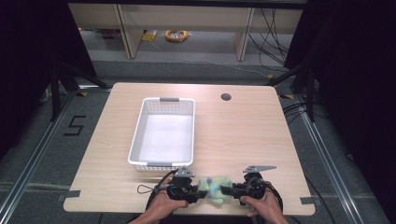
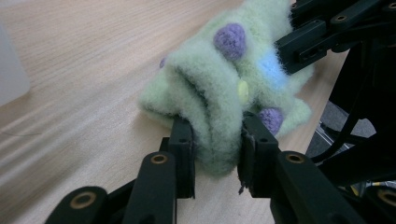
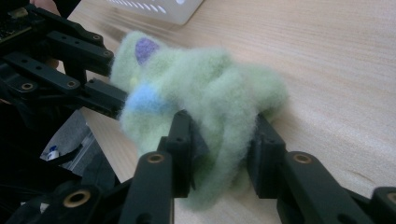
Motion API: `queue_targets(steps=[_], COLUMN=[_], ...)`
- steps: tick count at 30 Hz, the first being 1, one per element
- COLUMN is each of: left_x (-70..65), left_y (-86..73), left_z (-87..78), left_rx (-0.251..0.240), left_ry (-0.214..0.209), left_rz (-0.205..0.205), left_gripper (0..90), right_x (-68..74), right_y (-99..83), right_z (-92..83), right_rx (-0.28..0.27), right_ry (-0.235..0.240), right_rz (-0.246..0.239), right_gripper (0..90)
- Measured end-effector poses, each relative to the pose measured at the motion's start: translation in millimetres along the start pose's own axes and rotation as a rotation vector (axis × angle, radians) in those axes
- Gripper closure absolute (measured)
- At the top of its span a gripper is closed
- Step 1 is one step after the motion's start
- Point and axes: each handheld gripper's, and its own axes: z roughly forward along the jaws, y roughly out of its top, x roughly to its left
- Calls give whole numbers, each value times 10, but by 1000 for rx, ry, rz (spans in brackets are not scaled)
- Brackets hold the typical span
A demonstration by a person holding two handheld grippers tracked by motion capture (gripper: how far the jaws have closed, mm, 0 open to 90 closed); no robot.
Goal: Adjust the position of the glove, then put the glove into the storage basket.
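My left gripper (image 2: pixel 215 140) pinches one end of the fuzzy green sock (image 2: pixel 229 88), my right gripper (image 3: pixel 219 140) pinches the other. The sock looks light, soft and floppy, so I judge the end folds the best holds. It lies near the table's (image 1: pixel 243 135) front edge, long axis running between the grippers.

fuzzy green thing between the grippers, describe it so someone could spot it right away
On the light wooden table, look at the near edge, in front of the white plastic basket. The pale green fleecy cloth item with purple and blue spots is pinched there by the left gripper and the right gripper.
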Motion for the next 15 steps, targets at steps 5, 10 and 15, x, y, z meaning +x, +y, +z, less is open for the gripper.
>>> queue_targets(steps=[5,10,15], left_x=[-10,-27,-57], left_y=[4,19,22], left_z=[-21,-63,-121], left_rx=[-7,-12,-28], left_ry=[-5,-14,-23], left_rz=[-4,14,14], left_gripper=[722,728,729], right_x=[18,51,105], right_y=[-9,-4,6], right_z=[-34,-70,-98], right_rx=[-31,-40,-48], right_ry=[37,35,30], right_rz=[15,-16,-23], right_gripper=[712,721,724])
